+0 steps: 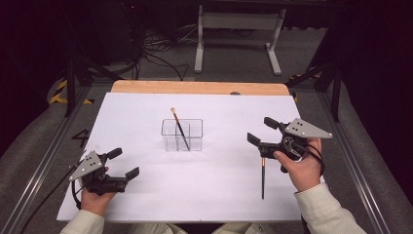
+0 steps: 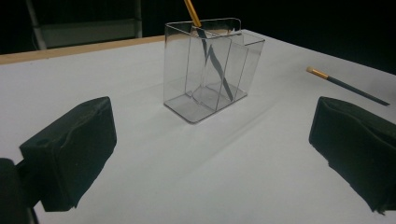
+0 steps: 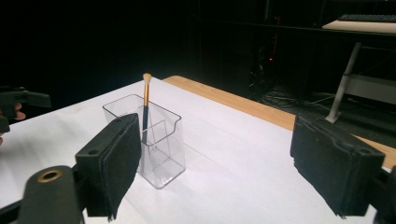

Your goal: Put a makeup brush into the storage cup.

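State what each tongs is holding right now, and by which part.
Nothing is held. The left tongs and the right tongs both stand open with empty jaws. One brush stands in the clear holder; the other brush lies on the table by the right hand.

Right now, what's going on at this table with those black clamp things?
A person holds a two-fingered gripper in each hand over a white table. One brush already stands tilted in a clear divided holder mid-table. A second brush lies flat on the table beside the right gripper, whose fingers are open and empty. The left gripper, also open and empty, is near the table's front left corner.
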`<state>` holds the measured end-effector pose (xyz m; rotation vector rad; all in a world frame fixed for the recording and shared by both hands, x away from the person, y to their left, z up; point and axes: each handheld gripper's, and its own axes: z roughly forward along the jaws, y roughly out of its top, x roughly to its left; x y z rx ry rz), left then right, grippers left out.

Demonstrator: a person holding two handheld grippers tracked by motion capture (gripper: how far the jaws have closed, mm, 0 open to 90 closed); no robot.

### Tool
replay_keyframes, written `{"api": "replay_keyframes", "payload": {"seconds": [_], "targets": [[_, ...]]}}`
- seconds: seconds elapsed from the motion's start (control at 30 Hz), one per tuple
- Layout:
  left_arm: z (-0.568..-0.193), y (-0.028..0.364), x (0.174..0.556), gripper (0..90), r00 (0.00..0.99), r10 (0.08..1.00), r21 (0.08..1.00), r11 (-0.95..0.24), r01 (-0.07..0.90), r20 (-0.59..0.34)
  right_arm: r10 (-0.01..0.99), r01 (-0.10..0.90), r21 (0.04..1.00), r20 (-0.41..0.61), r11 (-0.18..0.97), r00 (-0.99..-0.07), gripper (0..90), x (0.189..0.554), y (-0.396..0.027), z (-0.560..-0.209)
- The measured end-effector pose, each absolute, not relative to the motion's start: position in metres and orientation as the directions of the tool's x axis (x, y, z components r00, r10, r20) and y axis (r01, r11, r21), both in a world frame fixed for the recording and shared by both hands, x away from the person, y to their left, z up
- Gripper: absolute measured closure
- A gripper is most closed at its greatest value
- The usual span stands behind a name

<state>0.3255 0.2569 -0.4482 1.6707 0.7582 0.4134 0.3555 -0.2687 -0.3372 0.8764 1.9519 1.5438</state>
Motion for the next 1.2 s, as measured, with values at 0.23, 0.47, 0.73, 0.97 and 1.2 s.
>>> {"api": "replay_keyframes", "payload": {"seconds": [0.23, 0.47, 0.73, 0.97, 1.2], "targets": [[-0.448, 0.257, 0.326, 1.6, 0.722, 0.679, 0.961, -0.093, 0.26, -0.129, 0.76, 0.2, 0.968, 0.016, 0.15, -0.65, 17.3, 0.35, -0.281, -0.34], [-0.448, 0.257, 0.326, 1.6, 0.721, 0.681, 0.961, -0.095, 0.26, -0.128, 0.767, 0.216, 0.963, 0.015, 0.162, -0.641, 16.8, 0.347, -0.287, -0.343], [-0.448, 0.257, 0.326, 1.6, 0.721, 0.68, 0.96, -0.092, 0.264, -0.133, 0.78, 0.301, 0.928, 0.018, 0.221, -0.626, 19.9, 0.345, -0.291, -0.345], [-0.449, 0.257, 0.327, 1.6, 0.723, 0.679, 0.96, -0.095, 0.262, -0.13, 0.802, 0.41, 0.874, 0.04, 0.261, -0.596, 18.2, 0.347, -0.293, -0.347], [-0.449, 0.257, 0.327, 1.6, 0.722, 0.679, 0.96, -0.092, 0.264, -0.133, 0.799, 0.467, 0.823, 0.027, 0.323, -0.601, 16.7, 0.349, -0.293, -0.349]]}}
